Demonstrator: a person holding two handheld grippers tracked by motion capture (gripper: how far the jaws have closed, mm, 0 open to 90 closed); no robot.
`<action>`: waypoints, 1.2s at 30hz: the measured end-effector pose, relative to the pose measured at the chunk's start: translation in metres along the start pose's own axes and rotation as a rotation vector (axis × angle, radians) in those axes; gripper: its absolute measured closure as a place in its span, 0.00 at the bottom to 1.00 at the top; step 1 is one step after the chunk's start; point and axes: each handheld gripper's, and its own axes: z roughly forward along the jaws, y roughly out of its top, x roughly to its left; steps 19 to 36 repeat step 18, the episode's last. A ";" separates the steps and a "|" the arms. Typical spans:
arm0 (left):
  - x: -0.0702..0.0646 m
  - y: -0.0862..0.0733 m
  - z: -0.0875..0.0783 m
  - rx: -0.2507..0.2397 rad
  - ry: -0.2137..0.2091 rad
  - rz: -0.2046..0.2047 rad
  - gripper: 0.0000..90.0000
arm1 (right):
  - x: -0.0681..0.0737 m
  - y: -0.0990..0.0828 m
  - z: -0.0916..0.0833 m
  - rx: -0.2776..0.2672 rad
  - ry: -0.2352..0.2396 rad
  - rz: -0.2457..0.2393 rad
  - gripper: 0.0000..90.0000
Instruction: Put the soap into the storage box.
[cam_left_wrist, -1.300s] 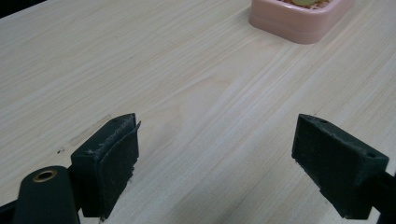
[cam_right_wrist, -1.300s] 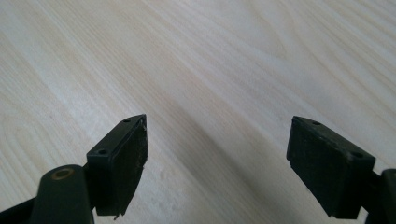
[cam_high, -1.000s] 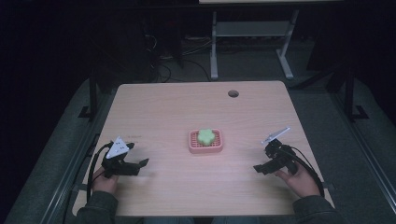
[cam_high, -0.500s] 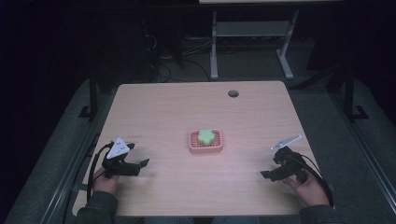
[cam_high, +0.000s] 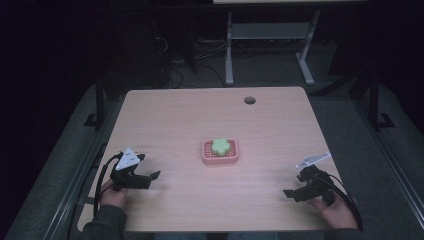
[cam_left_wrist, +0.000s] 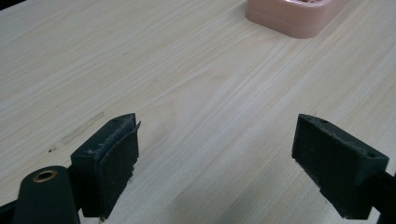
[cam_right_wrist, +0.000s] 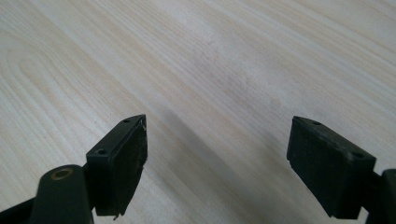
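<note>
A pale wood-grain rectangular surface (cam_high: 175, 120) carries a small pink plastic slotted tray (cam_high: 220, 152) near its middle, and this tray serves as the landmark for the rest. A light green flower-shaped piece (cam_high: 220, 145) lies on top of the tray, inside its rim.

The left tongs (cam_high: 152, 176) sit to the left of the tray and nearer the person, well apart from it, low over the surface, held by the person's left hand (cam_high: 113, 195). A grey three-cornered plate rides on top of them. In the left gripper view the left tongs (cam_left_wrist: 215, 154) stand wide open, the two black jaws far apart with only bare wood between them, gripping nothing; a corner of the pink tray (cam_left_wrist: 294, 14) shows at the top edge, beyond the jaws and off to one side.

The right tongs (cam_high: 290, 194) sit to the right of the tray and nearer the person, also well apart from it, held by the person's right hand (cam_high: 336, 210). In the right gripper view the right tongs (cam_right_wrist: 217, 154) are likewise spread wide and empty, with bare wood grain (cam_right_wrist: 210, 70) between and beyond the jaws.

A small round dark hole (cam_high: 249, 100) lies in the surface beyond the tray, toward the far right corner. A white metal frame (cam_high: 270, 35) stands on the dark floor past the far edge.
</note>
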 end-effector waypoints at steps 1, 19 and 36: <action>-0.001 0.000 0.000 -0.002 0.000 -0.006 0.16 | -0.001 -0.001 -0.001 -0.006 0.001 -0.002 0.22; 0.000 0.001 0.000 -0.006 0.008 0.002 0.16 | 0.010 -0.017 -0.013 -0.093 -0.021 0.028 0.19; 0.000 0.001 0.000 -0.006 0.008 0.002 0.16 | 0.010 -0.017 -0.013 -0.093 -0.021 0.028 0.19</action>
